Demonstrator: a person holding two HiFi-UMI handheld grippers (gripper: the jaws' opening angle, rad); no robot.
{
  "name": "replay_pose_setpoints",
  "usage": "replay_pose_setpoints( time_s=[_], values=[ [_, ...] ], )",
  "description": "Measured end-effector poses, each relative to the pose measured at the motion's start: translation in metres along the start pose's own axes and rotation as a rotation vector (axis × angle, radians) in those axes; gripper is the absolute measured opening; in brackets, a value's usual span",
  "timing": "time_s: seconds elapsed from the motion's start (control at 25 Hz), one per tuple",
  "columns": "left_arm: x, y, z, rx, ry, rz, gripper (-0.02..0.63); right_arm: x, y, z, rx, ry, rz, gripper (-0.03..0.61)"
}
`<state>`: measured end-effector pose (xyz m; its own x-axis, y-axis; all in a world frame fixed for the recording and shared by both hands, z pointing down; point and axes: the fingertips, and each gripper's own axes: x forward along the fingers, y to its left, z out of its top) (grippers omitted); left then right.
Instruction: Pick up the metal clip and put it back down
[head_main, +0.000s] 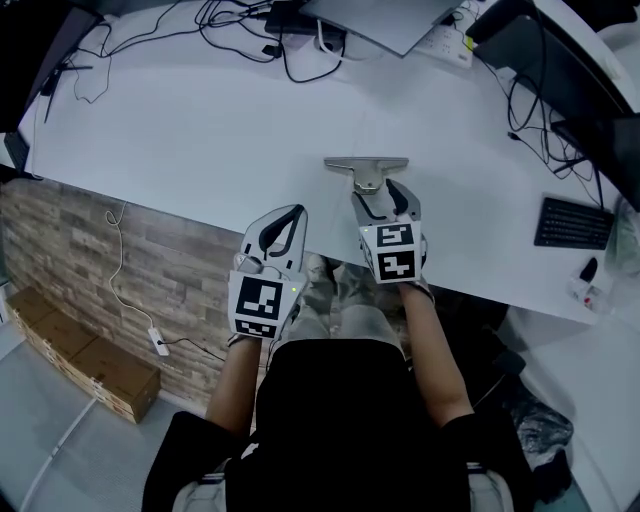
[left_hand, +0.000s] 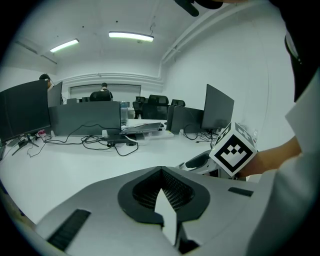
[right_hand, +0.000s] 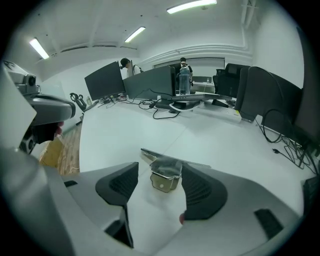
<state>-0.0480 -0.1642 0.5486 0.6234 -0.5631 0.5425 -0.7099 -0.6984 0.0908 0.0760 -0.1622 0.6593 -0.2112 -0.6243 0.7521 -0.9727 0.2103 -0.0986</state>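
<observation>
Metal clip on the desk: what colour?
The metal clip is shiny silver-grey; it shows best in the right gripper view.

White desk (head_main: 200, 130), tangled cables (head_main: 230, 25), black keyboard (head_main: 572, 222), perhaps cardboard boxes (head_main: 90, 365) below.

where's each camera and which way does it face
Head view: on the person's head, looking steeply down at the white table; both forearms show.
Left gripper view: on the left gripper, facing across the table past shut jaws; right forearm shows.
Right gripper view: on the right gripper, open jaws flanking the silver metal clip.
Shared: head and right gripper views both show the clip.
</observation>
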Motion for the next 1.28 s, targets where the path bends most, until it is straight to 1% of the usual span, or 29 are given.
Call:
replay_pose_setpoints(
  time_s=[0.24,0.4,0.76,0.88,1.12,1.28],
  values=[
    [0.006,0.002,-0.01,-0.008,0.017,0.0,0.009,0.015,-0.004,-0.006,0.022,0.022,-0.013,0.265],
    [0.008,0.005,-0.015,-0.018,0.025,0.004,0.009,0.023,-0.006,-0.009,0.036,0.031,-0.029,0.284],
    [0.009,0.008,-0.032,-0.036,0.054,0.021,0.009,0.043,-0.011,-0.011,0.112,0.02,-0.058,0.299],
    [0.009,0.008,-0.036,-0.045,0.059,0.025,0.009,0.049,-0.011,-0.011,0.115,0.023,-0.071,0.299],
    [0.009,0.007,-0.046,-0.063,0.07,0.027,0.009,0.055,-0.015,-0.009,0.11,0.022,-0.127,0.299],
    [0.012,0.009,-0.047,-0.068,0.068,0.031,0.009,0.06,-0.018,-0.012,0.106,0.033,-0.137,0.298]
  ],
)
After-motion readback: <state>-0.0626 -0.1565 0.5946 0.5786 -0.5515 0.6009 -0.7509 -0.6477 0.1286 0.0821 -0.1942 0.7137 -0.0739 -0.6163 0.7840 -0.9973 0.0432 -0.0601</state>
